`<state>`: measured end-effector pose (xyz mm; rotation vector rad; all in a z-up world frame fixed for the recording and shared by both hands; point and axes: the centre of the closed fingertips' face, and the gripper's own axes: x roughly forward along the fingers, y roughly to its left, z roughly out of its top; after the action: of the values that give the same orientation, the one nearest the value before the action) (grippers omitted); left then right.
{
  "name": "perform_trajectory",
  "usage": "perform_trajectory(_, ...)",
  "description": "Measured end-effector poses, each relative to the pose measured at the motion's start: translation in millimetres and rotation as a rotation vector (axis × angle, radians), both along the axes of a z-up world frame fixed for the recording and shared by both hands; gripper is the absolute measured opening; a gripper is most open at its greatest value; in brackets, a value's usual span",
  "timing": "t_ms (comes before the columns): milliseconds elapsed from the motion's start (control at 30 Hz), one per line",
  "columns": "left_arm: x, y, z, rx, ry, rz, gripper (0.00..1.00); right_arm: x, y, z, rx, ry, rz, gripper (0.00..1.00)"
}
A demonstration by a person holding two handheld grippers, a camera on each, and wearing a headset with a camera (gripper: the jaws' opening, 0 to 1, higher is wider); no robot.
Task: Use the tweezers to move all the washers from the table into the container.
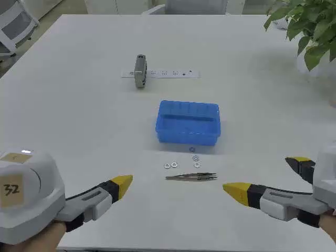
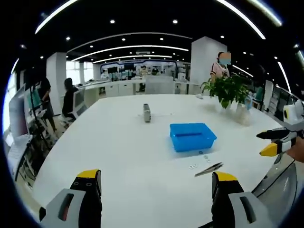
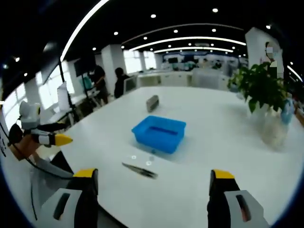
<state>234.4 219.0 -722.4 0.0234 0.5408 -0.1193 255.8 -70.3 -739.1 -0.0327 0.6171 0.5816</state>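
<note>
A blue plastic container point(image 1: 188, 123) stands mid-table. Just in front of it lie several small metal washers point(image 1: 195, 158) on the white table point(image 1: 79, 121), and the steel tweezers point(image 1: 191, 177) rest flat behind them on my side. My left gripper point(image 1: 119, 188) hovers open at the lower left, well clear of the tweezers. My right gripper point(image 1: 265, 174) hovers open at the lower right. In the left gripper view its jaws stand wide apart, empty point(image 2: 156, 176), with the container point(image 2: 192, 136) and tweezers point(image 2: 209, 168) ahead. The right gripper point(image 3: 153, 174) is likewise wide and empty, facing the tweezers point(image 3: 139, 170).
A power strip with a grey block point(image 1: 140, 71) lies behind the container. A leafy plant point(image 1: 310, 26) stands at the back right corner. A chair point(image 1: 16, 26) sits past the table's left edge. People stand in the office beyond.
</note>
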Motion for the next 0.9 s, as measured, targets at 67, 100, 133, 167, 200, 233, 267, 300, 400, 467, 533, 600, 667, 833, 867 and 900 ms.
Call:
perform_trajectory(67, -0.4, 0.4, -1.0, -0.003, 0.004, 0.003, 0.99, -0.7, 0.3, 0.5, -0.002, 0.001, 0.001, 0.94)
perform_trajectory(100, -0.5, 0.2, -0.8, -0.004, 0.003, 0.004, 0.99, -0.8, 0.3, 0.8, -0.003, 0.0, 0.001, 0.94)
perform_trajectory(133, -0.7, 0.0, -0.6, -0.005, 0.003, 0.004, 0.99, -0.8, 0.1, 1.0, -0.004, -0.001, 0.001, 0.94)
perform_trajectory(167, -0.7, -0.3, -0.7, -0.006, 0.003, 0.003, 0.99, -0.6, -0.4, 1.1, -0.004, -0.002, 0.0, 0.94)
perform_trajectory(200, -0.7, -0.3, -0.8, -0.006, 0.004, 0.003, 0.99, -0.5, -0.8, 1.0, -0.004, -0.001, 0.0, 0.94)
perform_trajectory(233, -0.6, -0.5, -0.9, -0.005, 0.004, 0.002, 0.99, -0.2, -1.3, 0.7, -0.004, -0.001, 0.0, 0.94)
perform_trajectory(267, -0.7, -1.1, -1.2, -0.003, 0.005, 0.0, 0.99, 0.1, -1.9, 0.1, -0.003, 0.001, 0.001, 0.94)
perform_trajectory(300, -0.8, -1.9, -1.3, -0.002, 0.006, -0.002, 0.99, 0.0, -1.6, 0.0, -0.002, 0.002, 0.001, 0.94)
perform_trajectory(400, 0.3, -3.4, -2.7, -0.001, 0.009, -0.01, 0.99, -0.5, -1.6, -1.9, -0.006, 0.007, 0.004, 0.94)
perform_trajectory(467, 0.9, -4.7, -3.1, 0.001, 0.01, -0.015, 0.99, -1.0, -1.2, -2.9, -0.008, 0.009, 0.006, 0.94)
perform_trajectory(533, 1.4, -5.8, -3.1, 0.004, 0.011, -0.019, 0.99, -0.6, -1.3, -4.0, -0.008, 0.01, 0.008, 0.94)
perform_trajectory(600, 2.0, -6.9, -3.3, 0.003, 0.012, -0.021, 0.99, -0.6, -1.3, -5.5, -0.012, 0.014, 0.01, 0.94)
perform_trajectory(667, 2.5, -8.0, -3.7, 0.003, 0.014, -0.023, 0.99, -0.5, -1.8, -6.8, -0.015, 0.018, 0.011, 0.94)
perform_trajectory(833, 4.2, -10.8, -7.1, -0.001, 0.019, -0.029, 0.99, 1.4, -2.5, -9.8, -0.019, 0.026, 0.013, 0.94)
perform_trajectory(867, 4.4, -11.3, -7.6, 0.001, 0.02, -0.031, 0.99, 1.6, -2.4, -10.5, -0.021, 0.028, 0.013, 0.94)
perform_trajectory(900, 4.9, -11.7, -8.2, 0.005, 0.021, -0.033, 0.99, 1.7, -2.0, -11.2, -0.026, 0.03, 0.016, 0.94)
